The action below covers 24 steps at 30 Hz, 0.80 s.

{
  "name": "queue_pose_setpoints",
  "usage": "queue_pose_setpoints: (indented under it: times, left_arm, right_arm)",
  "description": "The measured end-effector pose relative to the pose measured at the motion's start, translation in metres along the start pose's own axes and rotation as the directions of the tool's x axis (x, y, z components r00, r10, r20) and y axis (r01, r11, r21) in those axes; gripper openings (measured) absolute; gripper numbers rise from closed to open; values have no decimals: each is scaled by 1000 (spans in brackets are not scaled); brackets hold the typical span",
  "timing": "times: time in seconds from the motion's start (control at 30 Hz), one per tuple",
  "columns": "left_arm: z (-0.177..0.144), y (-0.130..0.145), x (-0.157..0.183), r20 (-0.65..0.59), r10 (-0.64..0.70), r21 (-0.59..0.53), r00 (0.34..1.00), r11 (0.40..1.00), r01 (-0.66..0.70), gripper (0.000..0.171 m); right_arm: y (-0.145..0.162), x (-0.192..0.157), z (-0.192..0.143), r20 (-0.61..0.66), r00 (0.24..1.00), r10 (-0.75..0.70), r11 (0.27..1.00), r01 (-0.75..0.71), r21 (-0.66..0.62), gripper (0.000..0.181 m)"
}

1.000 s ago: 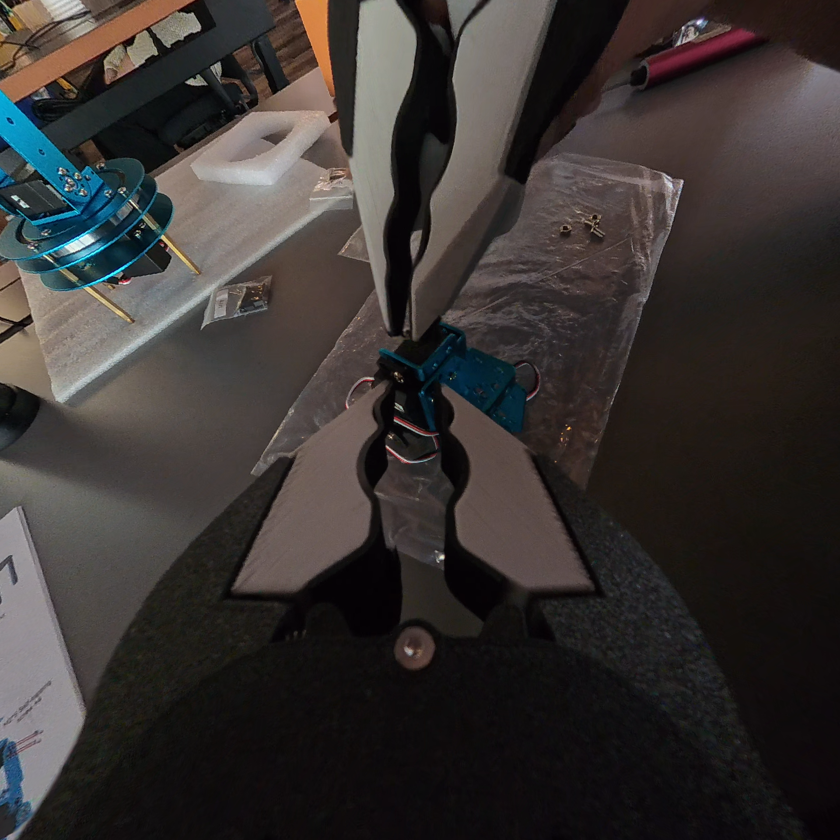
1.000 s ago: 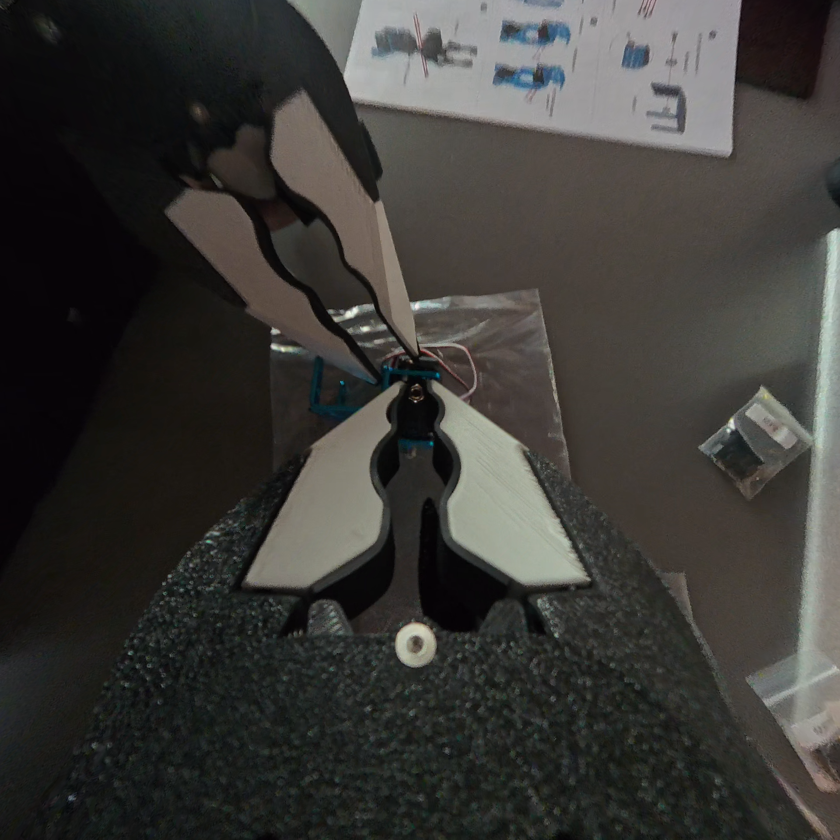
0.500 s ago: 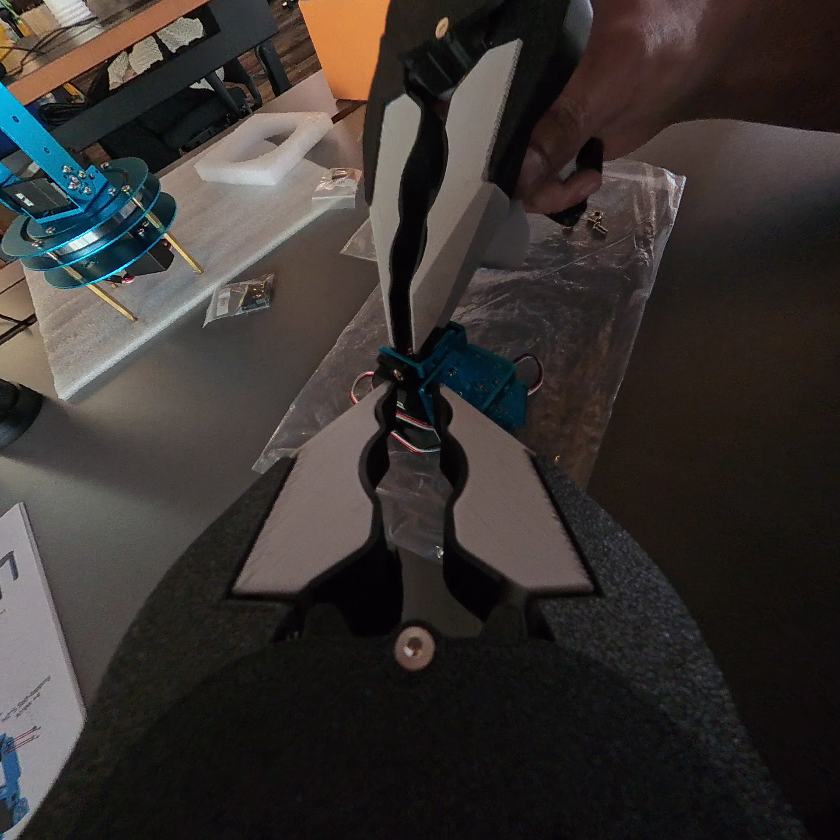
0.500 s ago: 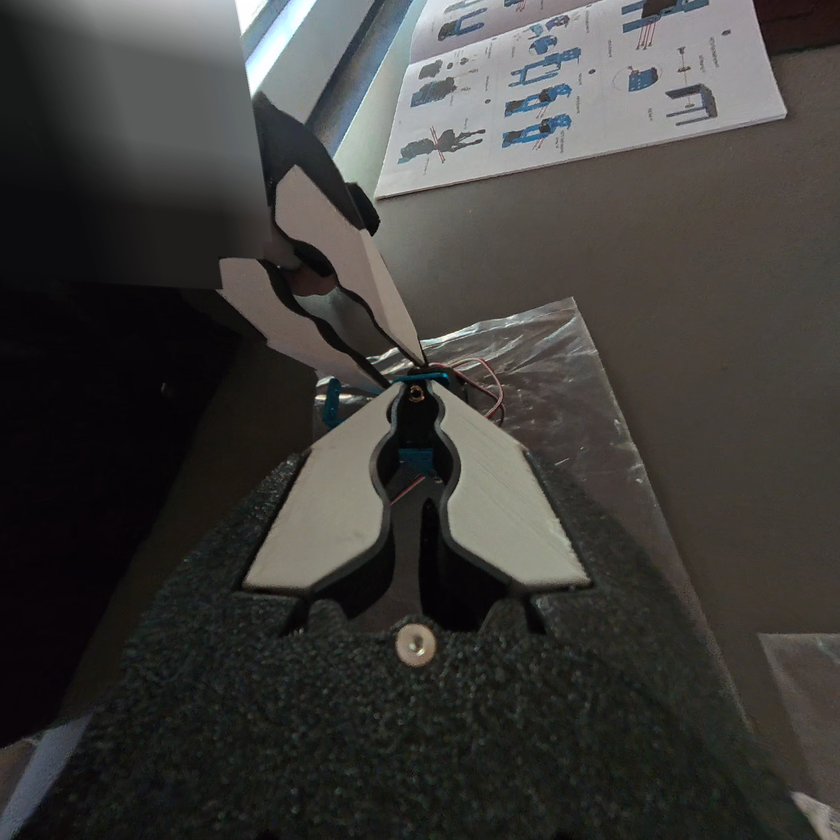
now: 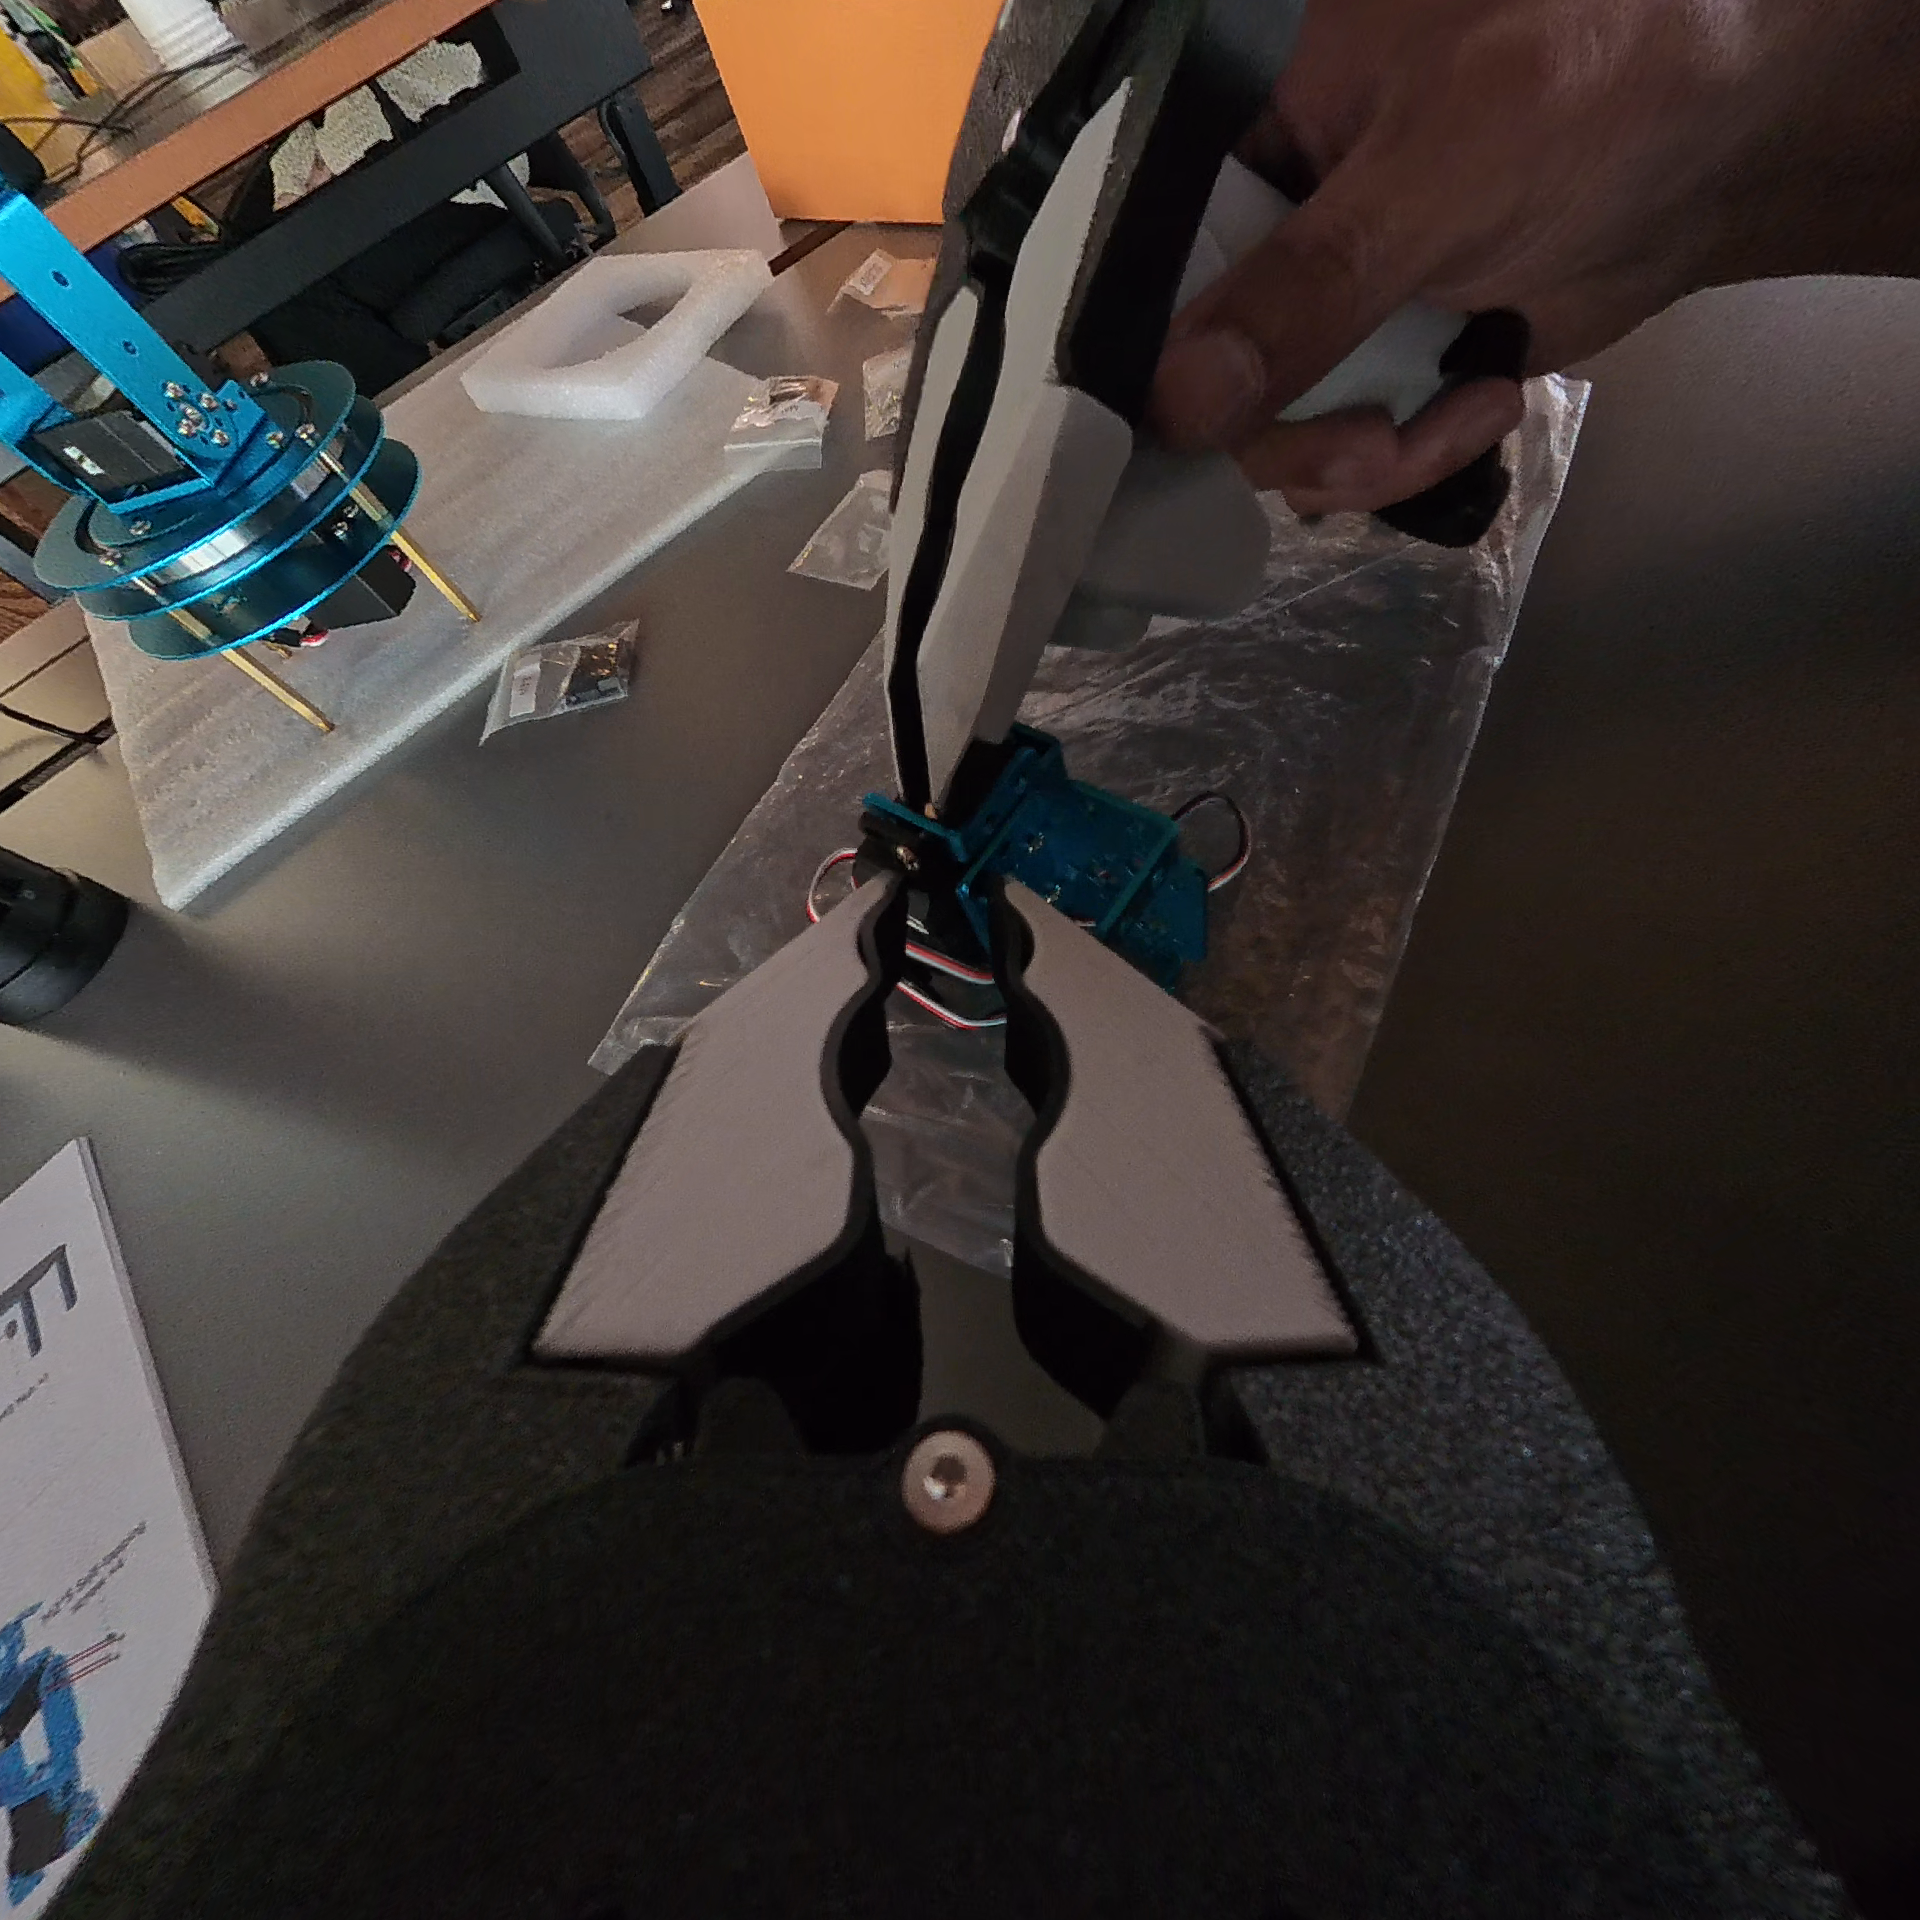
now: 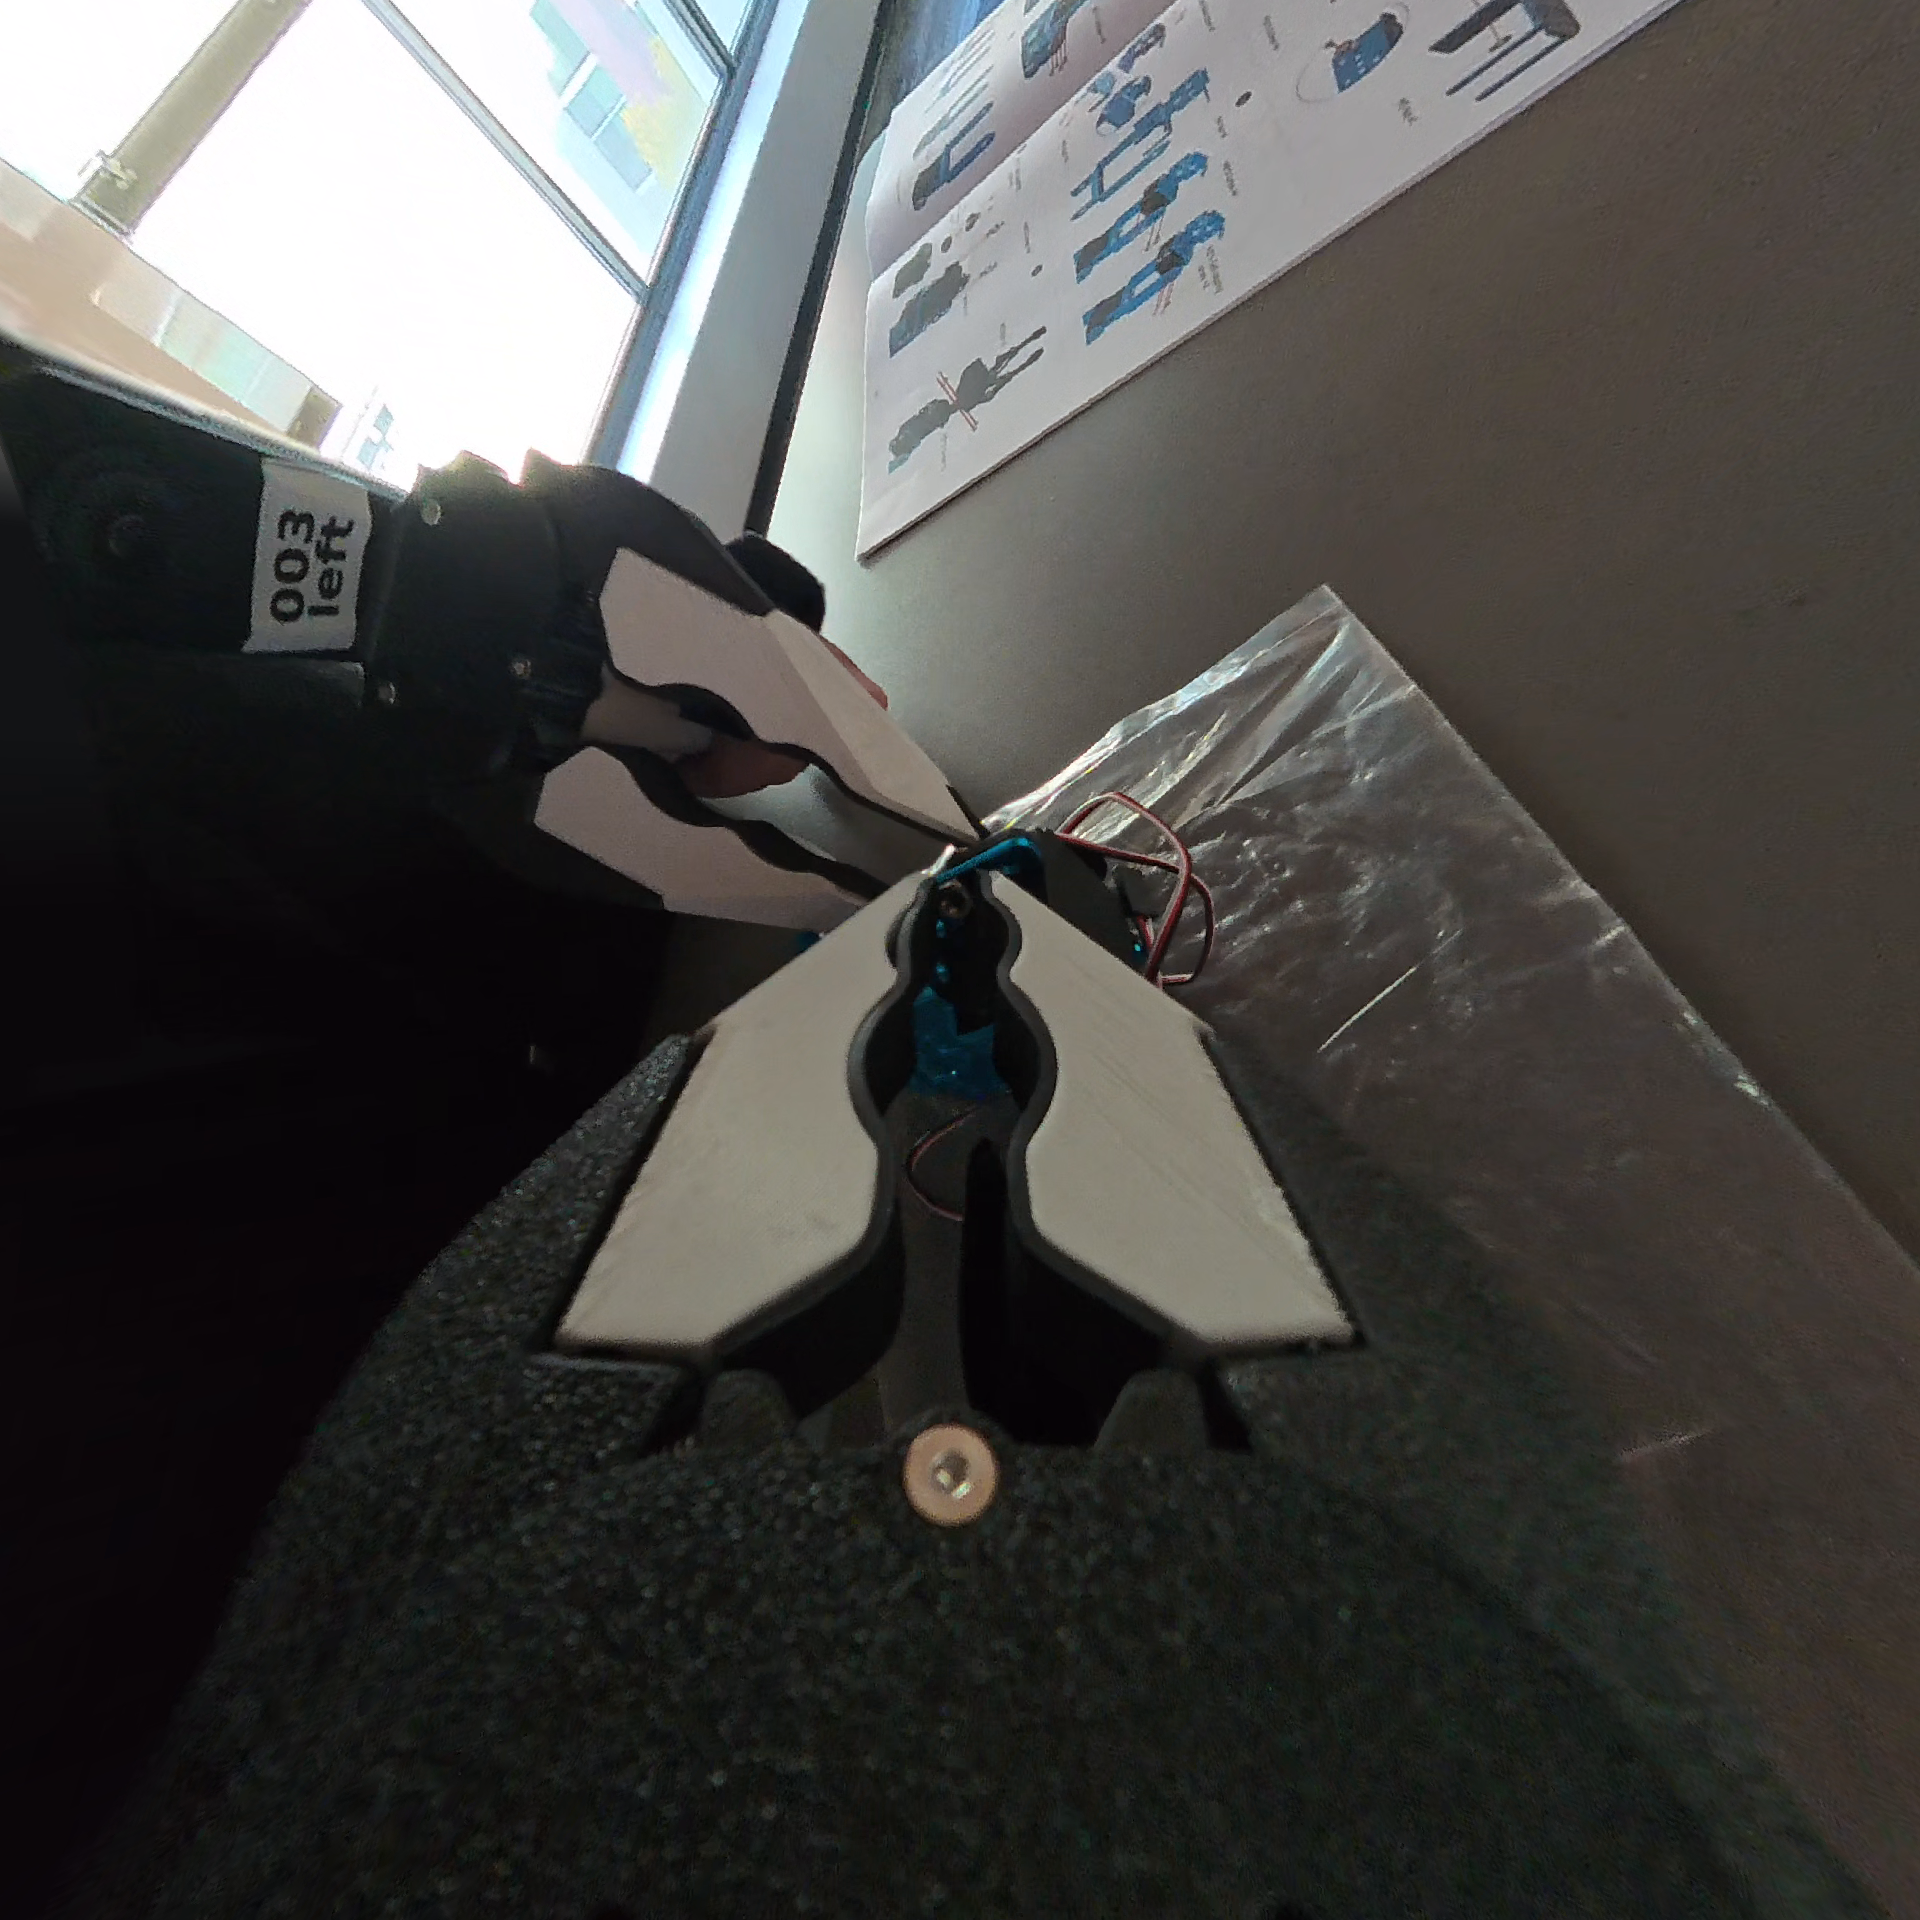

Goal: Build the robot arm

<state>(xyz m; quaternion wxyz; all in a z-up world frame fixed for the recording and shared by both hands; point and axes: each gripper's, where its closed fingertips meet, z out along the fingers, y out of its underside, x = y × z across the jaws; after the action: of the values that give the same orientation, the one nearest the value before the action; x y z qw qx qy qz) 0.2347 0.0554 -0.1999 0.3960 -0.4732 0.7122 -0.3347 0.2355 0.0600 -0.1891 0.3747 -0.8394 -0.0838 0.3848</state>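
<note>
left gripper (image 5: 940, 883) clamped on the black servo (image 5: 930, 920) in the blue bracket assembly (image 5: 1070, 862), which sits over the plastic bag (image 5: 1351, 727) on the grey table (image 5: 416, 987). right gripper (image 5: 925, 795) pinched shut on a small brass screw at the bracket's top edge. best done with the left grip steady and the screw kept square. against half a second ago, the right gripper has tilted flatter, its hand (image 5: 1507, 208) nearer.

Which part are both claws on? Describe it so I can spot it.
Find the clear plastic sheet on the grey table. On it lies a blue metal bracket with red, white and black wires, the only blue piece there, both claws' tips closed on its near end.
</note>
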Motion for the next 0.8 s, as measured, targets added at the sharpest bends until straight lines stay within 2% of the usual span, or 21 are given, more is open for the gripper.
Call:
queue_pose_setpoints:
  times: [0.13,0.37,0.67,0.8]
  left_arm:
    - [-1,1,-1,6,-5,-1,1000,1000,5,14]
    - [-1,1,-1,16,-2,5,1000,1000,2,14]
    - [0,2,-1,4,-15,7,1000,1000,15,14]
    - [0,2,-1,1,-13,7,1000,1000,13,17]
  right_arm:
    - [-1,1,2,3,1000,25,1000,-26,11,6]
    - [-1,2,2,-41,998,-40,999,40,-12,7]
    - [-9,-4,-7,-4,999,-54,998,54,15,10]
    - [-13,7,-16,-82,988,-133,991,132,-26,15]
